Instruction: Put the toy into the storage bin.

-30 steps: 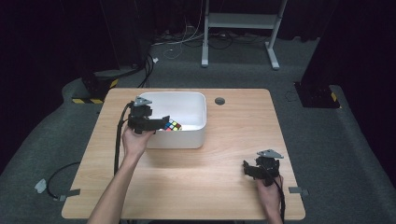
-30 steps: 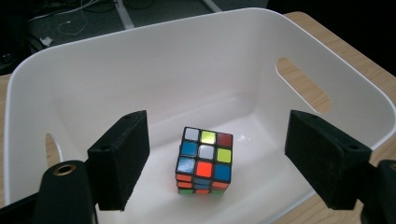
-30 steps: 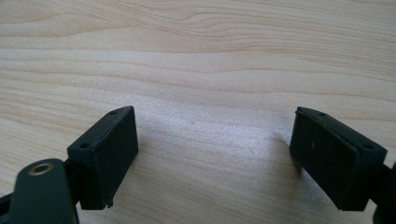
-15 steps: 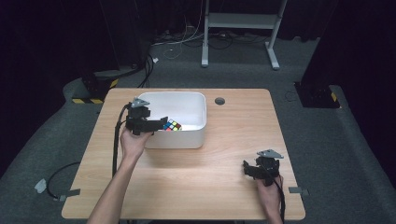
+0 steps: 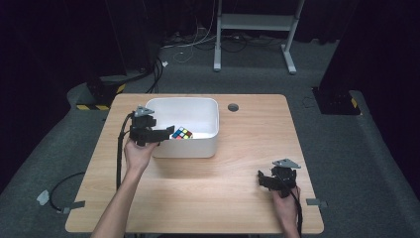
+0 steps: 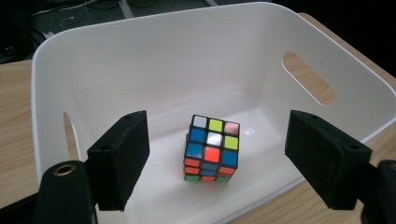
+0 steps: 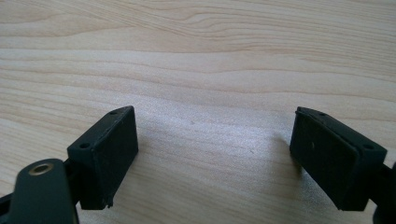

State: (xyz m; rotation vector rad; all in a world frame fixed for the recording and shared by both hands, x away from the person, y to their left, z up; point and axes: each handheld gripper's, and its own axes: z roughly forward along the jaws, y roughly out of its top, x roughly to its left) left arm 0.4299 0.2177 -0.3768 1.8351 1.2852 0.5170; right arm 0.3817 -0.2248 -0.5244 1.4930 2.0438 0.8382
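Observation:
A scrambled puzzle cube (image 6: pixel 211 148) (image 5: pixel 182 133) rests on the floor of a white bin (image 5: pixel 210 116) (image 6: pixel 154 60), near its left front corner. My left gripper (image 5: pixel 167 132) (image 6: pixel 219 140) hovers over the bin's left rim and points into it. Its jaws stand wide apart and open, with the cube lying beyond and between them, touching neither pad. My right gripper (image 5: pixel 263 179) (image 7: pixel 215 140) rests low over bare wood at the table's front right, open, with nothing between its jaws.
The wooden table (image 5: pixel 247 148) has a round cable hole (image 5: pixel 233 107) behind the bin's right end. The bin has a slot handle (image 6: pixel 308 77) in its end wall. A black cable (image 5: pixel 120 153) trails from the left gripper along the forearm.
The left gripper has eased slightly to the left at the bin's rim. The cube and the right gripper have kept still.

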